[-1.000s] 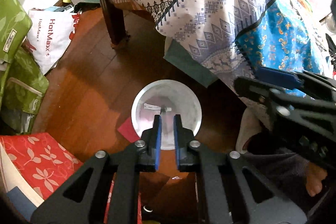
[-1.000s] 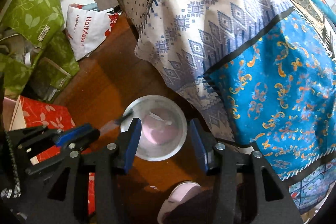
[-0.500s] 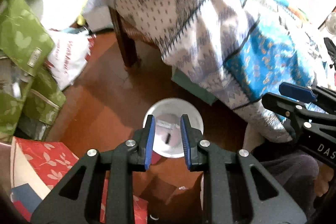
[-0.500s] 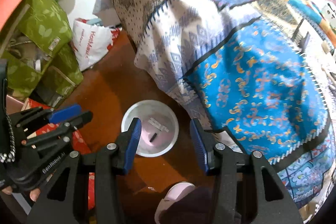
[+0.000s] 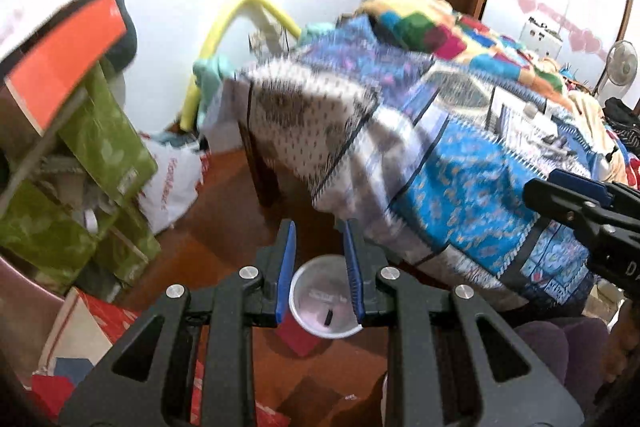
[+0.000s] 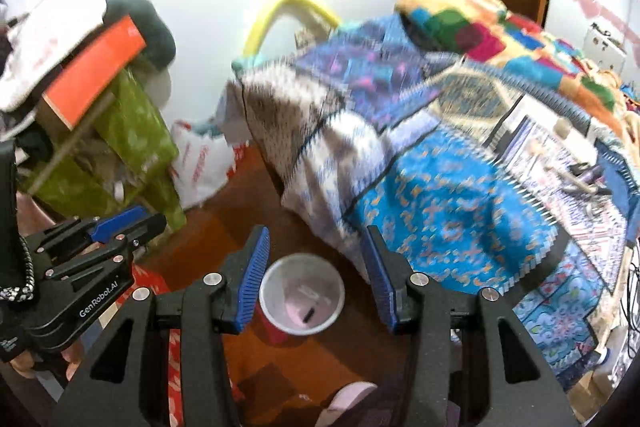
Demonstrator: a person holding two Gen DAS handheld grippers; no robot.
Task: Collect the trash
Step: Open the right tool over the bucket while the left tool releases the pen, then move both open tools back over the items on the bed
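A round white bin (image 5: 323,301) stands on the wooden floor beside the bed; it also shows in the right wrist view (image 6: 302,293). A small dark piece of trash (image 5: 328,317) and a pale scrap lie inside it; the dark piece also shows in the right wrist view (image 6: 309,315). My left gripper (image 5: 319,259) is open and empty, high above the bin. My right gripper (image 6: 316,263) is open wide and empty, also above the bin. Each gripper shows at the edge of the other's view.
A bed with patterned blankets (image 6: 460,163) fills the right. Green bags (image 5: 96,163) and a white plastic bag (image 5: 172,183) crowd the left wall. A red floral box (image 5: 104,323) lies at lower left. A red card (image 5: 298,337) lies by the bin.
Both grippers rose and tilted up, so the bin looks smaller and the wall and door came into view. The left gripper opened, and the dark piece now lies in the bin.
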